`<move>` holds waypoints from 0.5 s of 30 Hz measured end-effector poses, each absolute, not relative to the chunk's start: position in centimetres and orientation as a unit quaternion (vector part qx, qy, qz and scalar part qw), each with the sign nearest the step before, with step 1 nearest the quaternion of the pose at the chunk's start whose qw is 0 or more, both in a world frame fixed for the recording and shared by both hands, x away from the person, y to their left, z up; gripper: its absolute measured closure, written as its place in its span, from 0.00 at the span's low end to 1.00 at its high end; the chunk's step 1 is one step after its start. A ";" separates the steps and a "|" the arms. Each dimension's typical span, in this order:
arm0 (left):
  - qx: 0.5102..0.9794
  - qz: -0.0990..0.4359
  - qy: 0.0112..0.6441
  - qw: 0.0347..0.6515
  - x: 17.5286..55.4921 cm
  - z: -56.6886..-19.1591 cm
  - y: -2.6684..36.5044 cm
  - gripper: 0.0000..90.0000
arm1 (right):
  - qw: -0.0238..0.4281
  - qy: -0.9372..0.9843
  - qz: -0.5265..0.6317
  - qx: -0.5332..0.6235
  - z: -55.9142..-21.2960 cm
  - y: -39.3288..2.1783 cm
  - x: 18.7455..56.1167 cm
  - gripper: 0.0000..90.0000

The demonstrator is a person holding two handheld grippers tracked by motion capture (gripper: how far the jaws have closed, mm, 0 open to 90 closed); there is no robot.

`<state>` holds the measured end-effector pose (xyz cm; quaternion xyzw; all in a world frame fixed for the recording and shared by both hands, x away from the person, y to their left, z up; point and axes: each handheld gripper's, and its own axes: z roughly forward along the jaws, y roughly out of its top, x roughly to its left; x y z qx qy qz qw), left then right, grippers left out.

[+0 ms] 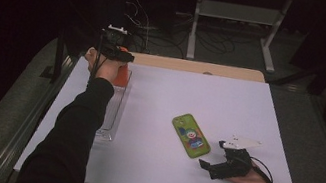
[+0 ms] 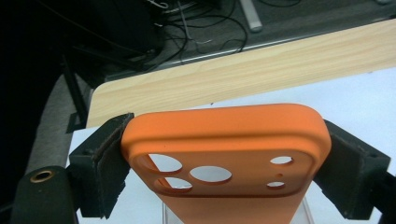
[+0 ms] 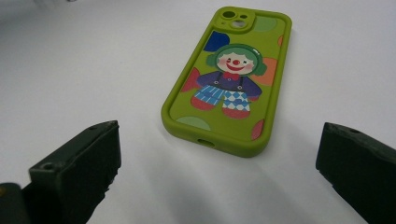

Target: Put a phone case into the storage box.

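Two phone cases are in play. The orange phone case (image 2: 229, 140) is matte, rubbery-looking and rounded at the corners, with three large round camera holes and smaller openings cut through its back. The green phone case (image 3: 229, 79) is glossy lime green, thick-rimmed, printed with a clown in a green wig and checked trousers among coloured spots.

The tabletop (image 1: 230, 103) is a smooth white sheet with a strip of pale wood grain along its far edge. One clear plastic tray (image 1: 110, 118), long and shallow, lies near the left edge.

There are two grippers. The left hand-held gripper (image 1: 124, 57), at the far left above the far end of the tray, clamps the orange phone case across its width, black padded jaws pressing both long sides, camera end pointing away. The right hand-held gripper (image 1: 206, 166) rests near right, jaws spread wide and holding nothing; the green phone case lies flat just beyond them, apart from both pads.
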<state>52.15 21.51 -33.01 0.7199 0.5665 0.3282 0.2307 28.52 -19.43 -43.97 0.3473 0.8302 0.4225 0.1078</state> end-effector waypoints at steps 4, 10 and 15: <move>0.717 0.327 0.573 0.224 52.4 -33.6 21.5 0.15 | 0.110 0.830 0.423 0.347 -44.0 -19.5 28.5 0.00; 0.712 0.317 0.587 0.221 52.7 -34.3 21.6 0.15 | 0.110 0.829 0.424 0.347 -44.0 -19.5 28.6 0.00; 0.709 0.321 0.587 0.221 52.8 -34.5 21.6 0.14 | 0.110 0.829 0.423 0.349 -43.9 -19.5 28.6 0.00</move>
